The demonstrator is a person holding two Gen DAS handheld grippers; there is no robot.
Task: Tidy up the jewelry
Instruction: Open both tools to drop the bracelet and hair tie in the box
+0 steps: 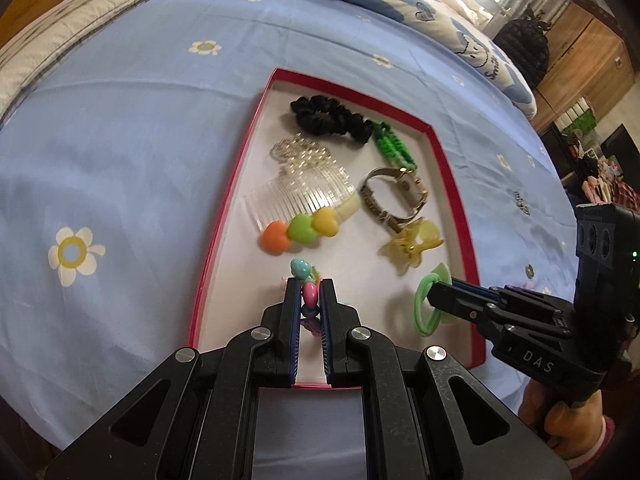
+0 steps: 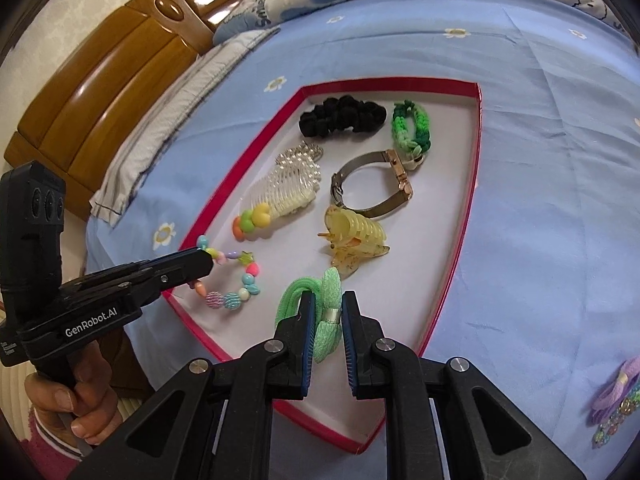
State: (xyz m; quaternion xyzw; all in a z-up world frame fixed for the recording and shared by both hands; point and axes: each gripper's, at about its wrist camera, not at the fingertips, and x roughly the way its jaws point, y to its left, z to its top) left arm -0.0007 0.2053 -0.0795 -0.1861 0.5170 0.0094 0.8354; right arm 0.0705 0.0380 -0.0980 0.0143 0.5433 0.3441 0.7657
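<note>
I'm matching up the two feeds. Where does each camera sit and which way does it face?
Left wrist: on the left hand-held gripper, looking down into the red tray; it grips a bead bracelet. The right hand-held gripper shows.
Right wrist: on the right hand-held gripper, over the tray, gripping a green hair tie. The left hand shows.
Shared: tray, watch.
</note>
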